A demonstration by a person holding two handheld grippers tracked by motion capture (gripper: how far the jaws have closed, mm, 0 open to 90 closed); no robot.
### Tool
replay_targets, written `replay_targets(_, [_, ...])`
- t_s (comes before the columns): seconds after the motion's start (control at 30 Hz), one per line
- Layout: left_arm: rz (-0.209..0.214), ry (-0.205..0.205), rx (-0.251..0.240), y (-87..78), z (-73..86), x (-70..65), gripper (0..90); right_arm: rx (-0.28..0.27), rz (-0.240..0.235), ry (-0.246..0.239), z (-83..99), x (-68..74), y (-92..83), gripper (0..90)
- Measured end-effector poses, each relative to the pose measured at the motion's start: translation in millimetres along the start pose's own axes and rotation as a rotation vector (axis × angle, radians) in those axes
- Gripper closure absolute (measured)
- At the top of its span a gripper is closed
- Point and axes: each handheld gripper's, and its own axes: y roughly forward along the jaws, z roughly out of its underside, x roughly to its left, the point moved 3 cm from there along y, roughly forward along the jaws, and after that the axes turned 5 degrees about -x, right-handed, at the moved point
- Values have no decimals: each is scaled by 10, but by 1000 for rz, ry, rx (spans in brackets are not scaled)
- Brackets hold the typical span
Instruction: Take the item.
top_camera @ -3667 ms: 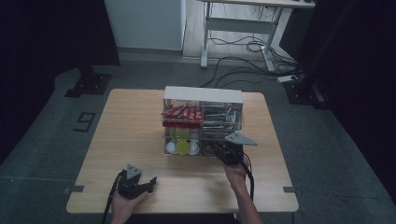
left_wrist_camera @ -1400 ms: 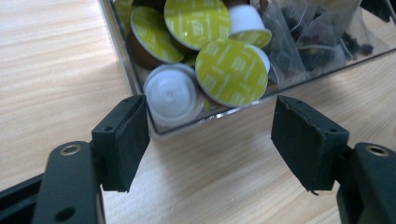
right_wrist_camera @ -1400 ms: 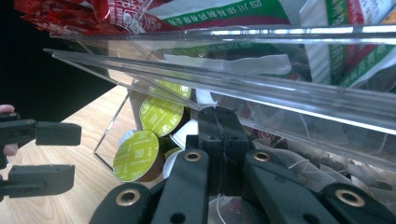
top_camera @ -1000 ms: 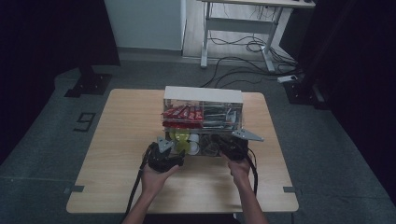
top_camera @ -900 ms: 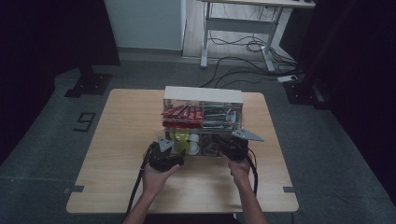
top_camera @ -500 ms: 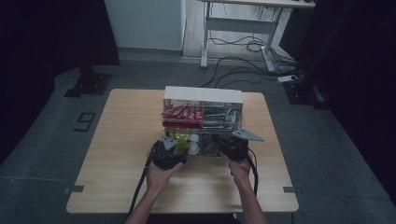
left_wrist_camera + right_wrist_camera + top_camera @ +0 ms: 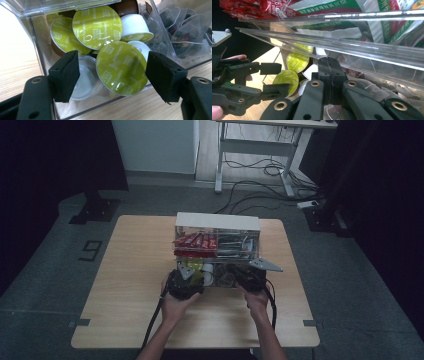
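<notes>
Left tool (image 7: 111,75), jaws apart, frames a green-lidded capsule (image 7: 121,68) at frame centre, nothing gripped yet, while right tool (image 7: 329,82) sits closed.

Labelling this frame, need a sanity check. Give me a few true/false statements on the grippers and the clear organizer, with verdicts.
1. The left gripper is open, its jaws either side of a green-lidded coffee capsule. True.
2. The right gripper is wide open. False: its jaws are pressed together, under the raised clear flap.
3. The capsules sit in the lower level of the clear organizer. True.
4. The red packets lie in the same compartment as the capsules. False: they are in the upper level.
5. The mesh tea bags share the capsule compartment. False: a clear wall divides them.
</notes>
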Motion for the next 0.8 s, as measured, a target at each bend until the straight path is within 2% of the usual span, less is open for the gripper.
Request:
replay_targets(0.33, [5,3,0,30,-3,-51,271,0,0,3,5,-8,-3,891])
replay_targets(0.5, [3,27,4,45,2,-107,263,-1,0,1,6,-12,-1,891])
replay_targets(0.57, [-3,50,6,54,15,-139,262,-2,1,-1,6,-16,-1,891])
replay_targets(0.8, [-25,70,0,62,25,-153,266,-2,5,1,8,-23,-5,891])
